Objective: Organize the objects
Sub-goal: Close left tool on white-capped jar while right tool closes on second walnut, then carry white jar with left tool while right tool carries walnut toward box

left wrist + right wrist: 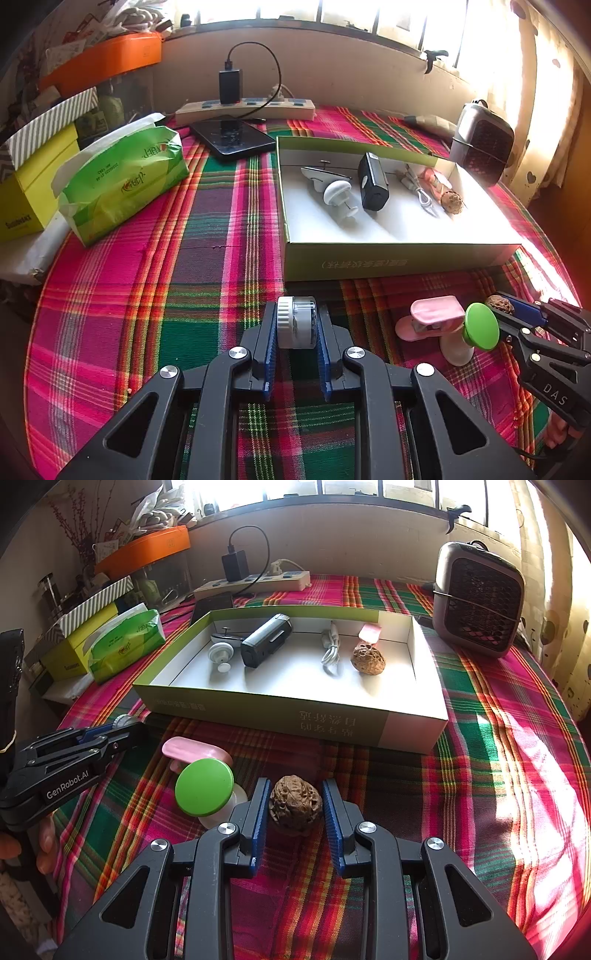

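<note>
My left gripper [295, 314] is shut on a small clear jar with a white ribbed lid [295, 326], which lies on its side on the plaid cloth. My right gripper [295, 790] is shut on a brown walnut [294, 803], with both blue pads against its sides. A green-capped white piece [204, 786] and a pink clip [188, 749] lie between the two grippers. Beyond them stands the open green-sided box [295, 720], holding a white suction hook [220, 653], a black device [266, 640], a white cable [330, 651] and a second walnut [367, 659].
A green tissue pack [122, 184] and a yellow box [33, 184] sit at the left. A power strip [243, 107] and a phone [232, 138] lie at the back. A small heater [478, 598] stands at the back right.
</note>
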